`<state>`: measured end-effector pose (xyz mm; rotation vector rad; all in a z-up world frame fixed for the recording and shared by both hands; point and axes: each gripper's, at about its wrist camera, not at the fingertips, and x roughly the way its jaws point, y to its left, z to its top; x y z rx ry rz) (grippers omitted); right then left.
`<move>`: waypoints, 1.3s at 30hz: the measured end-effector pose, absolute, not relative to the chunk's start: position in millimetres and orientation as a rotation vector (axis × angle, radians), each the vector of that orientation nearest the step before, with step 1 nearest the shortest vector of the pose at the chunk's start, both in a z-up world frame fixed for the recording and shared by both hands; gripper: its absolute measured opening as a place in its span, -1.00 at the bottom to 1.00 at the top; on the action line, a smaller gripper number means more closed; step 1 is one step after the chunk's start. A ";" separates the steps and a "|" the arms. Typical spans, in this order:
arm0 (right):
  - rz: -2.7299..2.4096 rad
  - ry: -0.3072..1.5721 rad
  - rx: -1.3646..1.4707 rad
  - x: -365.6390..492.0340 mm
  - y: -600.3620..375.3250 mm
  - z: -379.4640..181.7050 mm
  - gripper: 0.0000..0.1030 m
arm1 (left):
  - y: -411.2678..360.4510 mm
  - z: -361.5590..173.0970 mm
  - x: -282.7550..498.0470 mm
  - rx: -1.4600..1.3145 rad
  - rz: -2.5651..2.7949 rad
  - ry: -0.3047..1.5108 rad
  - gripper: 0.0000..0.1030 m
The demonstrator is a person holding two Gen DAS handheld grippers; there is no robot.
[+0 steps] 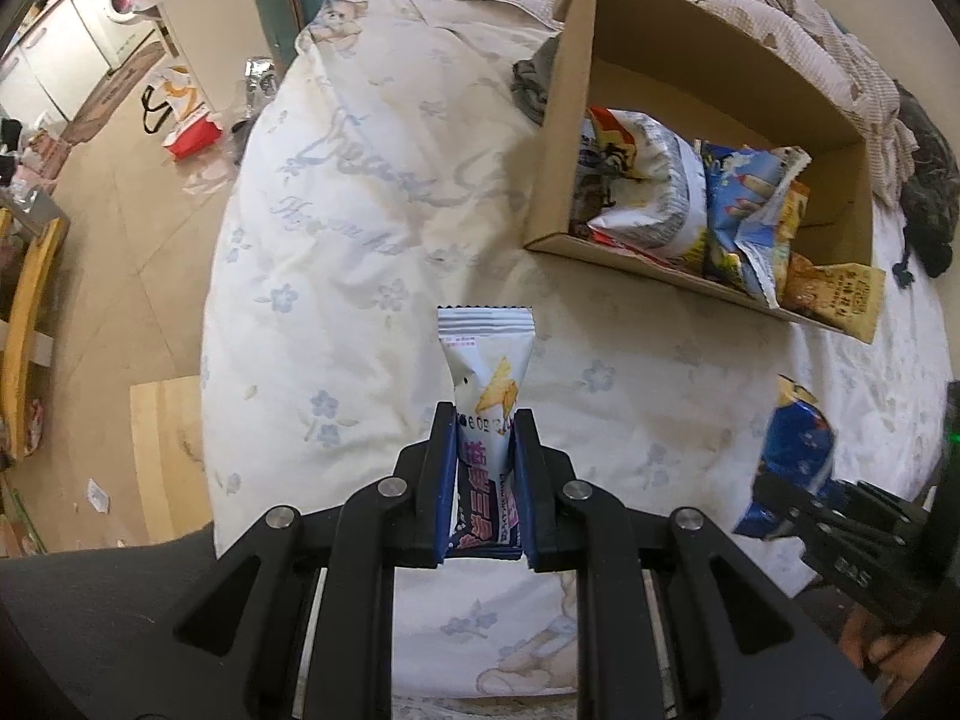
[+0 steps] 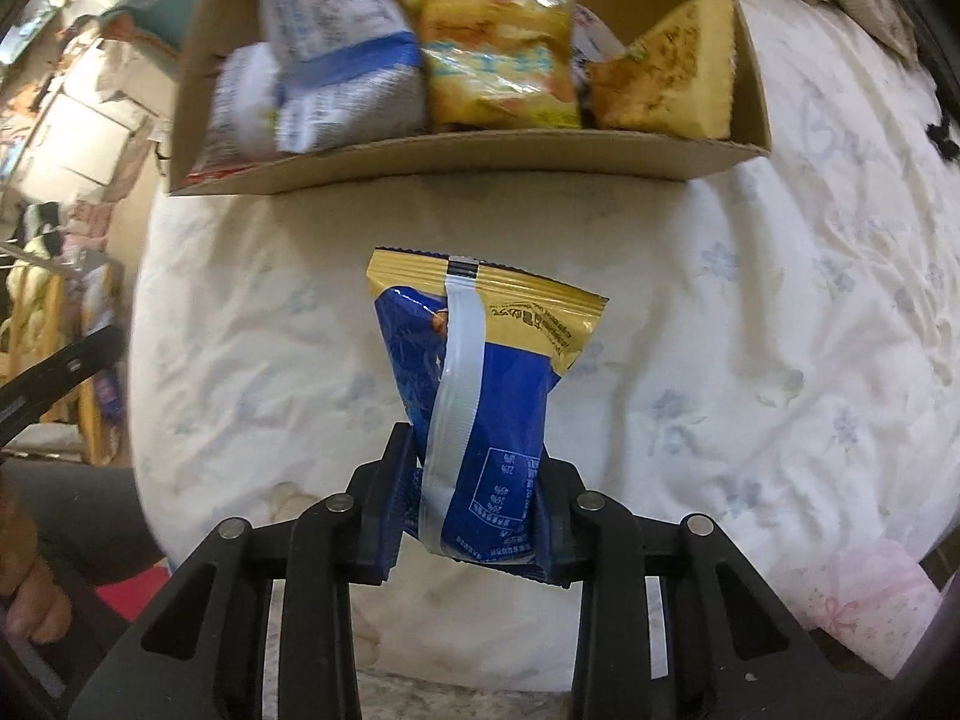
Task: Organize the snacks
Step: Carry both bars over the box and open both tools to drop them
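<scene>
My left gripper [image 1: 483,420] is shut on a white and purple snack packet [image 1: 485,369] and holds it above the bed, short of the cardboard box [image 1: 555,138]. The box holds several snack bags [image 1: 654,180]. My right gripper [image 2: 474,450] is shut on a blue and gold snack bag [image 2: 480,360], held above the bed in front of the box [image 2: 456,159]. The right gripper and its blue bag [image 1: 792,450] show at the right edge of the left wrist view.
The white floral bedspread [image 1: 360,240] covers the bed. A rumpled quilt [image 1: 750,6] lies behind the box. The floor to the left has bags [image 1: 180,114], a wooden board [image 1: 165,450] and a chair [image 1: 27,312]. A pink bag [image 2: 864,594] lies at the bed's right.
</scene>
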<state>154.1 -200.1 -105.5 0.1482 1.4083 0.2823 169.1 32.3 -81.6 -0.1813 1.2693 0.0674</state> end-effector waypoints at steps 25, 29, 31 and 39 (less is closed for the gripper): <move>0.464 0.978 0.361 147.0 -228.2 -15.3 -0.32 | 25.3 -18.0 157.7 -0.135 0.017 1.037 -0.72; 0.425 0.911 0.413 153.9 -243.8 -2.8 -0.32 | 27.6 -11.0 170.1 -0.160 0.003 1.037 -0.72; 0.388 0.873 0.414 160.3 -251.1 4.6 -0.32 | 26.0 -6.6 181.1 -0.163 -0.009 1.036 -0.72; 0.227 0.853 0.517 206.1 -292.6 2.7 -0.32 | 7.0 9.9 237.4 -0.128 -0.031 0.984 -0.72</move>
